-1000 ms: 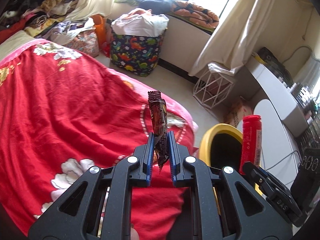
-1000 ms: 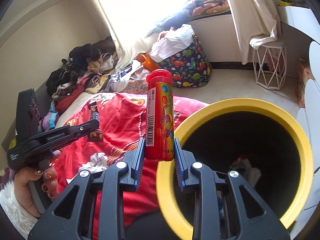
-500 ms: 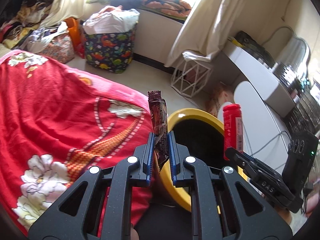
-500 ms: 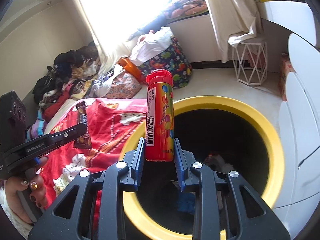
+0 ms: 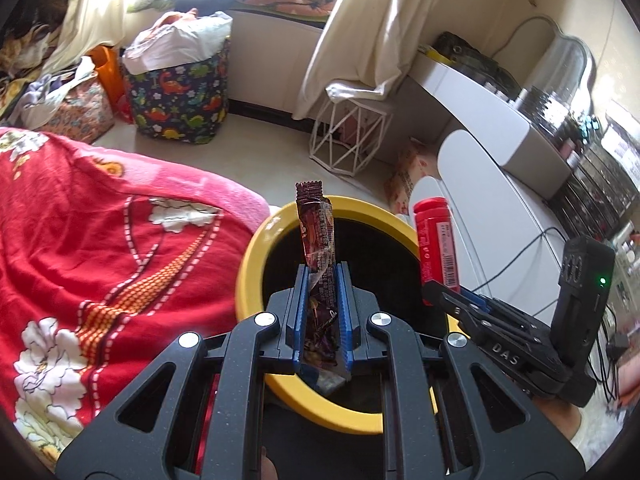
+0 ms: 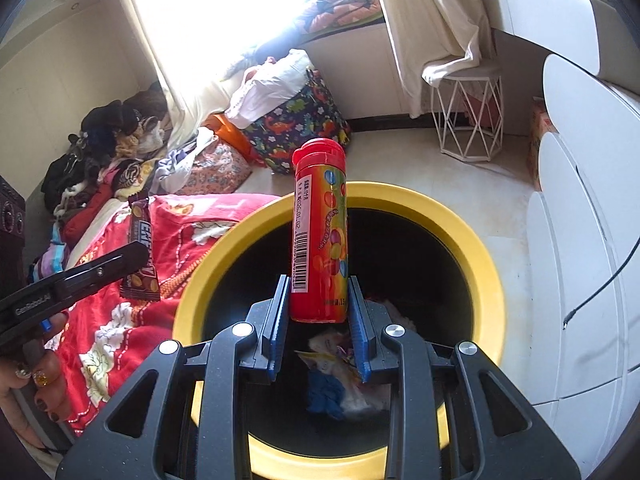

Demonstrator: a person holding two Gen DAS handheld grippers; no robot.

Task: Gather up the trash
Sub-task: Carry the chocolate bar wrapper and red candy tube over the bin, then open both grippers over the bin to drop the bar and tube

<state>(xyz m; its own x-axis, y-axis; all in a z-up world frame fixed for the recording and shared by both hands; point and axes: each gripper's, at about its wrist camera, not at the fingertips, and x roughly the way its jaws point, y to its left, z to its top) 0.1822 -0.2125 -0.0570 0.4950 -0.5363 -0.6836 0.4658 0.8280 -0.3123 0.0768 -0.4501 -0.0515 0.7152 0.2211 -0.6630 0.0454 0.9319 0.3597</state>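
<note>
My left gripper (image 5: 322,276) is shut on a dark brown snack-bar wrapper (image 5: 316,228) that stands upright between its blue pads, over the near-left part of a yellow-rimmed black bin (image 5: 250,264). My right gripper (image 6: 319,292) is shut on a red candy tube (image 6: 320,232) with a red cap and a barcode label, held upright above the bin (image 6: 486,272). Crumpled wrappers (image 6: 340,364) lie at the bin's bottom. In the right wrist view the left gripper (image 6: 138,258) with the wrapper (image 6: 140,256) shows at the left, held by a hand (image 6: 28,384). The tube (image 5: 436,248) also shows in the left wrist view.
A bed with a red flowered blanket (image 5: 92,248) lies left of the bin. White rounded furniture (image 6: 580,264) stands at the right with cables. A white wire stool (image 5: 348,136), a dinosaur-print bag (image 5: 180,96) and curtains (image 5: 368,28) are farther back across the pale floor.
Both grippers have travelled from over the bed toward the bin, which now sits beneath them. The wrapper and the tube stay gripped throughout.
</note>
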